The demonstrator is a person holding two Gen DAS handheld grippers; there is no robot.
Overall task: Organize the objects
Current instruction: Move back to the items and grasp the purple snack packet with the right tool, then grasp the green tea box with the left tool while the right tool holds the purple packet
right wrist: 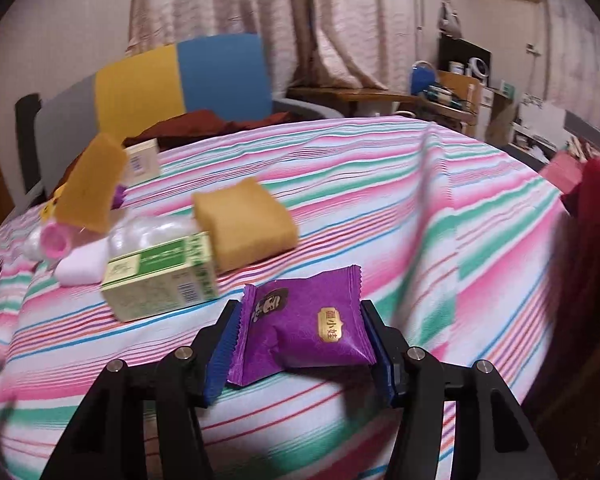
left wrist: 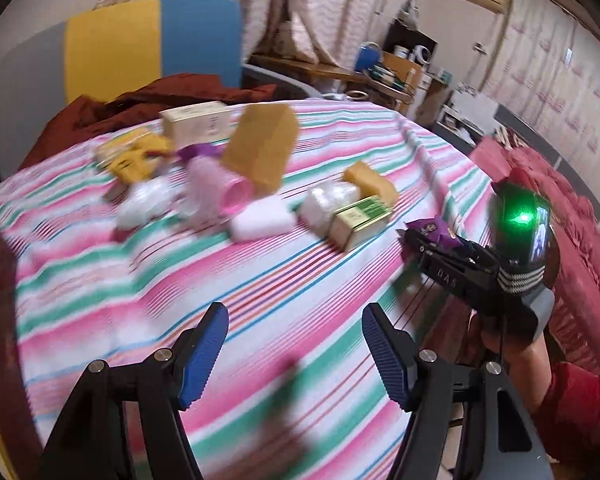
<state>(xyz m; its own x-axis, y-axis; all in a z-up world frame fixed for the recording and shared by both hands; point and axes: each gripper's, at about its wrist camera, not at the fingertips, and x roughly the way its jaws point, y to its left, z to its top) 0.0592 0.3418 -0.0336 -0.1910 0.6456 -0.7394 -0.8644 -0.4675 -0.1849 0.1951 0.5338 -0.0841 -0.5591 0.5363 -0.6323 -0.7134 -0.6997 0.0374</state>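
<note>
My right gripper is shut on a purple snack packet, its blue pads pressing on both crimped sides just above the striped cloth. In the left wrist view the same packet sticks out of the right gripper at the right. My left gripper hangs open over the striped cloth with nothing between its fingers. Ahead lie a green-and-white box, tan sponge blocks, a pink cup and a white block.
At the far left of the pile are a cream box, a yellow item and a tall tan block. A yellow-and-blue chair back and a dark red blanket lie behind. A red cloth borders the right side.
</note>
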